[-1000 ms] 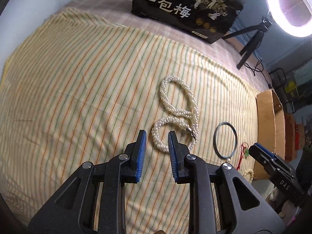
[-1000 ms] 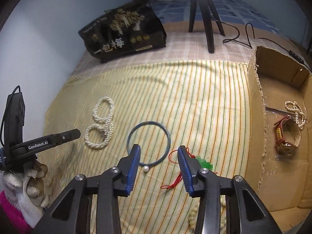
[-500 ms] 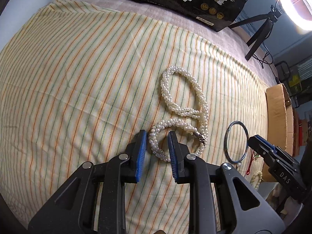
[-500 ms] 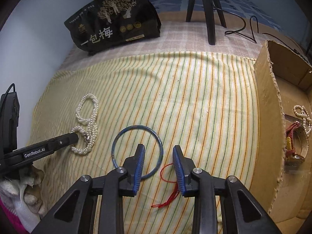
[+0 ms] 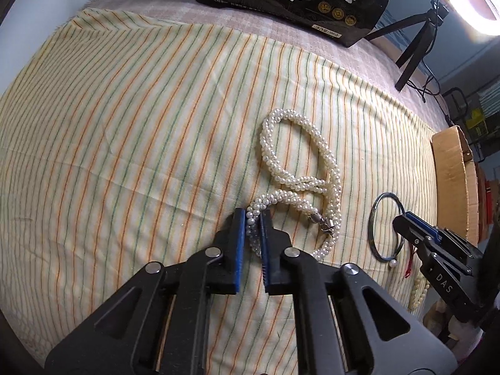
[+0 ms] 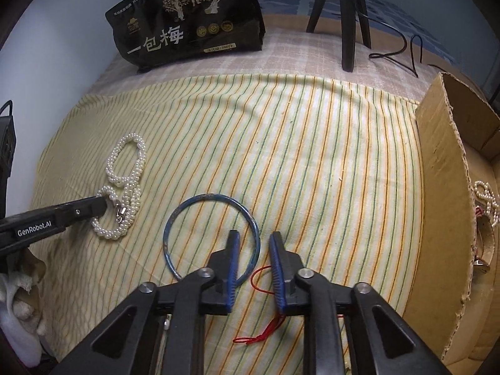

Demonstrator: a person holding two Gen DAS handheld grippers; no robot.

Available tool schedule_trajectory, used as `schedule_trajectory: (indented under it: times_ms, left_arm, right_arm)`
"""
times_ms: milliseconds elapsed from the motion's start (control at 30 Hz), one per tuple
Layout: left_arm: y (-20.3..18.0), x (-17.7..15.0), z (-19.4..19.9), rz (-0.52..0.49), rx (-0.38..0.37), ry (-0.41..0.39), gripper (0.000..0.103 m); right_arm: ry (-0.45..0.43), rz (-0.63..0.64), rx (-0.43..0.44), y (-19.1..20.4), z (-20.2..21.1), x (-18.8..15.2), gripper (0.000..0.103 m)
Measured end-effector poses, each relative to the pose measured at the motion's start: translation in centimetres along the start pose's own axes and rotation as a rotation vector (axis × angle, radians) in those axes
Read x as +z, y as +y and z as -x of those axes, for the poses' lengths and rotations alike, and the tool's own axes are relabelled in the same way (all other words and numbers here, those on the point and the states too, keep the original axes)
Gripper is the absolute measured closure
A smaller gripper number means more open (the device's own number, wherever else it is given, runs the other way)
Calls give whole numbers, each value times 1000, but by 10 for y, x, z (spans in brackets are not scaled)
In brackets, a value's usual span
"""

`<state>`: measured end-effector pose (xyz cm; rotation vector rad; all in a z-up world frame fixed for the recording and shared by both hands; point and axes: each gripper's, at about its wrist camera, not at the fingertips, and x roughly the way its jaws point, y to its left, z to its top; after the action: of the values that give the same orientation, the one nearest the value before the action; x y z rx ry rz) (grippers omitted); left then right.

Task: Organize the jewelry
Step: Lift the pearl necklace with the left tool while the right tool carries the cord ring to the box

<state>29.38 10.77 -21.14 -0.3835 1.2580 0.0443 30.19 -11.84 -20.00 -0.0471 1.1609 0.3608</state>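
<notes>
A white pearl necklace [image 5: 300, 168] lies in a figure eight on the striped cloth [image 5: 125, 125]; it also shows in the right wrist view [image 6: 125, 187]. My left gripper [image 5: 252, 228] is shut on its near loop, still on the cloth. A blue bangle [image 6: 209, 234] lies beside it, and shows in the left wrist view [image 5: 386, 228]. My right gripper [image 6: 254, 250] is open, its fingers straddling the bangle's right rim, above a red cord [image 6: 265, 328].
A cardboard box [image 6: 443, 187] at the right holds a pearl strand [image 6: 486, 197] and a red-strapped piece. A black snack bag [image 6: 187, 18] and a tripod [image 6: 347, 15] stand at the back. A bead strand [image 5: 418, 290] lies near the cloth's edge.
My left gripper moved forward onto the necklace's near loop and closed on it. My right gripper moved forward over the bangle's rim and narrowed its opening.
</notes>
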Motion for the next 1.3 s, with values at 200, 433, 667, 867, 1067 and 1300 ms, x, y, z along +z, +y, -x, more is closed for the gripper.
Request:
schedule_trajectory:
  times_ms: [200,433,667,867,1067,1300]
  left_arm:
    - [1,-1,7,15,-1,-23,97]
    - [11,1,36,77,-66,-88,97]
    - [13,3,65,113,-152,-133,98]
    - [6,6,97,125,-235,-183,98]
    - [-18,6,134,73,-287,-256,98]
    - [-45,3,167,32,-370,-312,98]
  right_arm:
    - [-12,-59,76,-9,4,-1,101]
    - [-50,-148,210,-14,20,2,102]
    - [-87,-136,239,-2,37,5,102]
    - [-144,-99,241,6,66,7,102]
    - [-222,-84,226,-2,104,7,102]
    - [-303,-86,163,-23,141,0,102]
